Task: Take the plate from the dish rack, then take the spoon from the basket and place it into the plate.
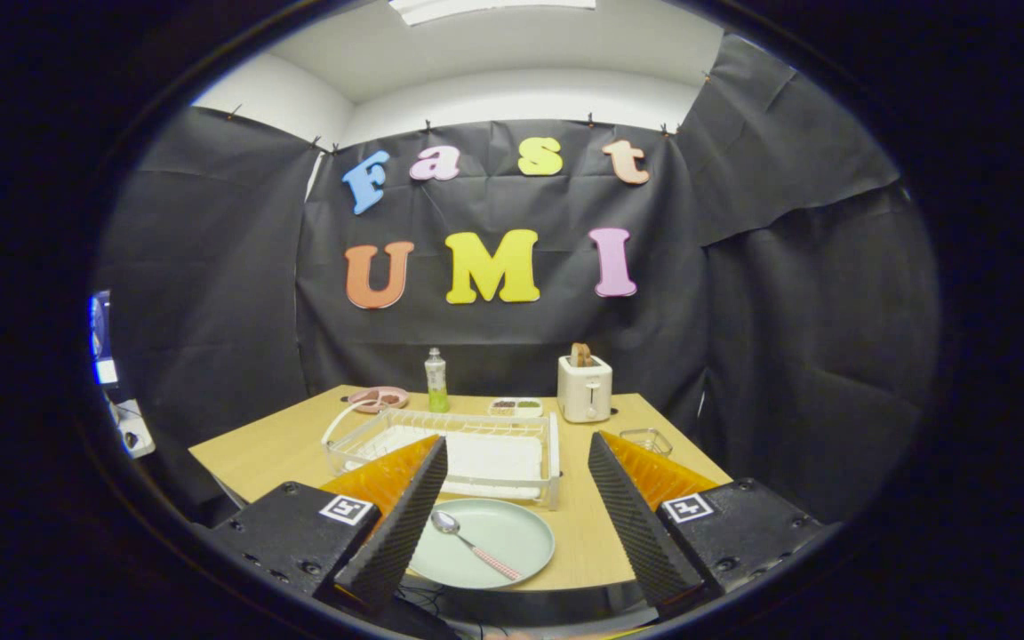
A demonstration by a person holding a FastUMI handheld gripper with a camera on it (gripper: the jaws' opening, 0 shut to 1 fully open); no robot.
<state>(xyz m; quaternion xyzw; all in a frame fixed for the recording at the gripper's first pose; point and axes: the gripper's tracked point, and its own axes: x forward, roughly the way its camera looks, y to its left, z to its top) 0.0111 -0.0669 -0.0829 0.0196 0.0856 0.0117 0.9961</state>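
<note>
Black cloth walls enclose a light wooden tabletop (281, 449) seen from the camera riding on the hand-held tool (516, 511). Its two ridged fingers (405, 524) stand spread wide apart above the near edge of the tabletop, pinching nothing. Between them, closer to the left finger, lies a round pale green plate (512, 533), flat on the wood near the front edge. A metal spoon with a pink-and-white checked handle (474, 544) rests in the plate, its bowl toward the left finger and its handle running toward the plate's near right side. Just beyond the plate sits a clear plastic dish rack (450, 453) with a white lining. Behind the rack's left corner is a pink basket (379, 398), and beside it an upright clear bottle of green liquid (436, 382). A small white divided tray (516, 407) sits further right, next to a white toaster holding a slice of bread (584, 387). A small clear glass container (645, 440) stands just beyond the right finger.
</note>
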